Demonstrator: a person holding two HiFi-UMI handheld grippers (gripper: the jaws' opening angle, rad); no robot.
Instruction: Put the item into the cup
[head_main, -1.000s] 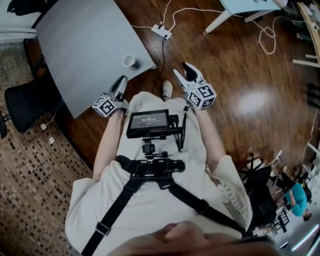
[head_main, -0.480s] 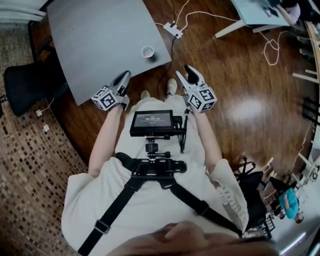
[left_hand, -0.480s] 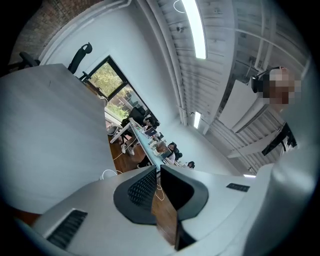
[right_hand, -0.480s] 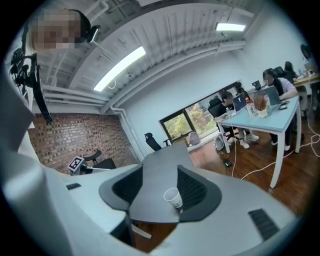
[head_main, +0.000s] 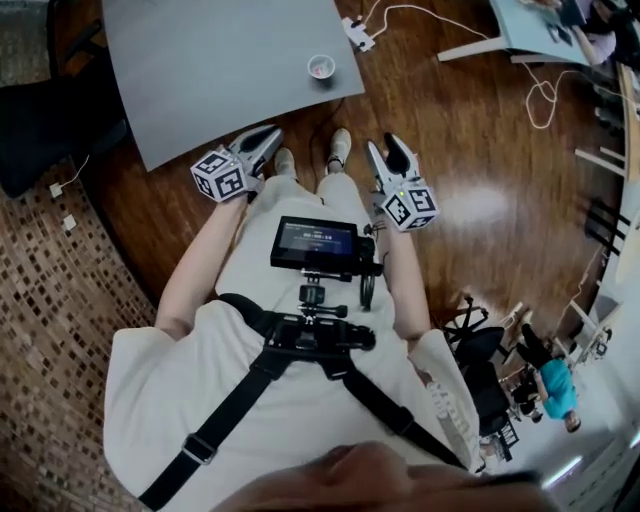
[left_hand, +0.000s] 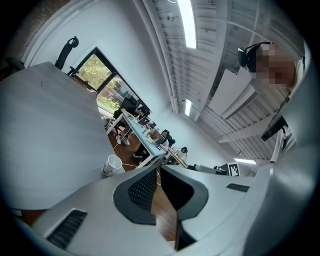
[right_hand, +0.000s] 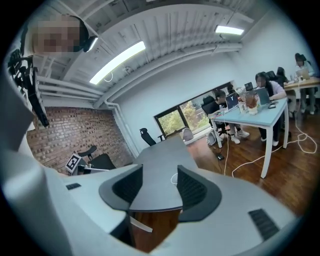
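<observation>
- The left tongs (head_main: 268, 138) are held low in front of the person, just short of the near edge of the grey counter (head_main: 200, 70).
- In the left gripper view the two dark pads are seen brought together at their tips, with only a thin wedge of wooden floor (head_main: 480, 130) showing behind them; nothing is held.
- The right tongs (head_main: 384, 148) are held over the floor, to the right of the counter's near corner and level with the left tongs.
- In the right gripper view the jaws are seen spread well apart, with the counter's surface showing in the gap; nothing is gripped.
- A white paper cup (head_main: 320, 67) is seen upright on the counter, close to the near right corner and well apart from both tongs.
- A faint pinkish tint is seen inside the cup, but it cannot be told whether an item lies in it; no loose item can be made out on the counter.
- A small monitor (head_main: 318, 243) is mounted on the chest harness, between the two forearms.
- A white power strip (head_main: 357, 33) with its cables is seen on the floor beyond the counter's corner.
- A black chair (head_main: 40, 120) is seen at the counter's left side.
</observation>
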